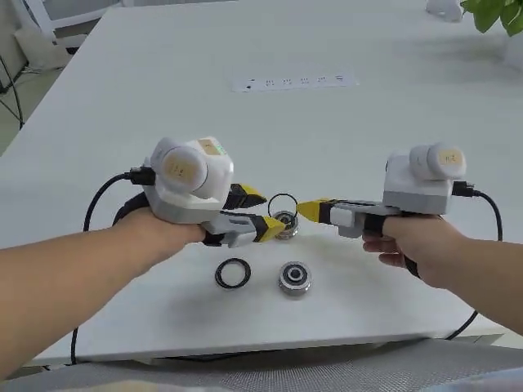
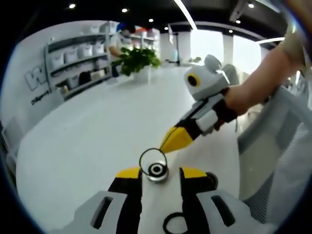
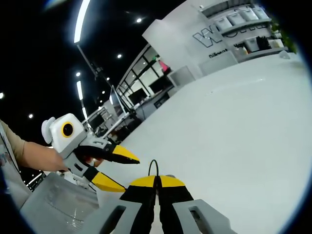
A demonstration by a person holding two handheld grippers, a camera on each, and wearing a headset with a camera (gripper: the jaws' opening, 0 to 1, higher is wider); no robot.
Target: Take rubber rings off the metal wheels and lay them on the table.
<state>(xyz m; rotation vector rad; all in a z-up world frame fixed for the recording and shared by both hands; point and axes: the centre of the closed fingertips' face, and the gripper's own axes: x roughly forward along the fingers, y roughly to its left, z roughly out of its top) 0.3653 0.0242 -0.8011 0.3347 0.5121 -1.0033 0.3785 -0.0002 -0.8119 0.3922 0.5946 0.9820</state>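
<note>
Rubber ring [image 1: 283,194] looks light, stretchy; we note right fingers [image 1: 311,211] pinching its edge, left fingers [image 1: 270,228] spread around wheel [image 1: 285,224].

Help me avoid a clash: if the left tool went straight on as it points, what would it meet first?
Probably the metal wheel, sitting just ahead between its open tips; the rubber ring pinched by the right tool stands close by it, though depth is unclear.

black rubber ring [image 1: 283,194], silver wheel [image 1: 295,278], white table [image 1: 327,131]
</note>
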